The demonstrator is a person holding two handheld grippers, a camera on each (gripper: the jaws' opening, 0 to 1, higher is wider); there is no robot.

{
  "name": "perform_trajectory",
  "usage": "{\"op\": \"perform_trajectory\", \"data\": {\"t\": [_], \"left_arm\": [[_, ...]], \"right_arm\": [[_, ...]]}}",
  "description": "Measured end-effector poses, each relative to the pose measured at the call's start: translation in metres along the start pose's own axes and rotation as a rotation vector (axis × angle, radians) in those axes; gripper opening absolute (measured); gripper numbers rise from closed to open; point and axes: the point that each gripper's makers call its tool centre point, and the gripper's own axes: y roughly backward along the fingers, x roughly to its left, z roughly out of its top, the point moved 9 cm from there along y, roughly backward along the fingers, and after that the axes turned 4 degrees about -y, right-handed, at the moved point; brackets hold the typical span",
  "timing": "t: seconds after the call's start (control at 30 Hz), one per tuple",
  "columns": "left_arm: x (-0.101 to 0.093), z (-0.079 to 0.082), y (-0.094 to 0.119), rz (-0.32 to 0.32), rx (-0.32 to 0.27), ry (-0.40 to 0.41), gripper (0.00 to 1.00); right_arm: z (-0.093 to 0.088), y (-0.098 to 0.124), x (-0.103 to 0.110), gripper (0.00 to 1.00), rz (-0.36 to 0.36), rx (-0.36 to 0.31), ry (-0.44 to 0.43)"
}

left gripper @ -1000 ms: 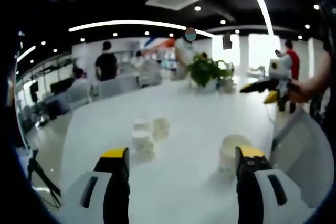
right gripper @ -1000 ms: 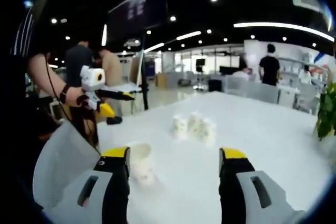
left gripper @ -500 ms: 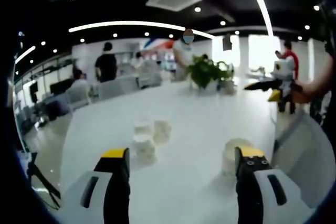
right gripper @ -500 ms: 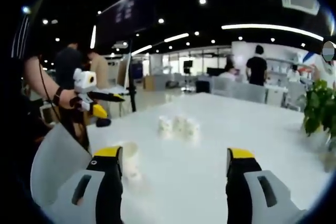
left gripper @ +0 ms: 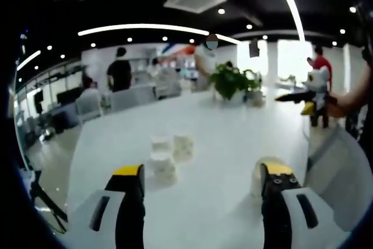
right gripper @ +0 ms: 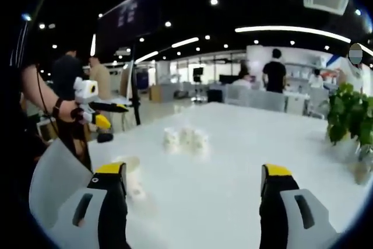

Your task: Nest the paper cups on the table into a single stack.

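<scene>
Left gripper (left gripper: 201, 182): jaws spread, empty.
Right gripper (right gripper: 192, 182): jaws spread, empty.
Lone cup (left gripper: 265, 170): upright on white table (left gripper: 221, 138), touching left gripper's right jaw; nearest.
Cup cluster (left gripper: 169, 153): farther, ahead-left of left gripper.

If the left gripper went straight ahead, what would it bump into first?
Probably bare table: the left gripper points between the three clustered cups and the lone cup beside its right jaw. Depth is unclear.
</scene>
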Motion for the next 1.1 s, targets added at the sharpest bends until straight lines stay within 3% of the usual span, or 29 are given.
{"op": "perform_trajectory", "data": {"t": [0.07, 0.73, 1.1], "left_arm": [[-0.001, 0.001, -0.001, -0.002, -0.001, -0.002, 0.79], [-0.001, 0.010, -0.013, 0.027, 0.080, -0.135, 0.75], [0.006, 0.011, -0.020, 0.083, 0.175, -0.288, 0.73]], "right_arm": [[0.000, -0.001, 0.001, 1.00, -0.004, -0.005, 0.001], [0.003, 0.008, -0.010, 1.00, -0.023, -0.016, -0.010], [0.010, 0.009, -0.012, 0.99, -0.015, -0.006, -0.018]]}}
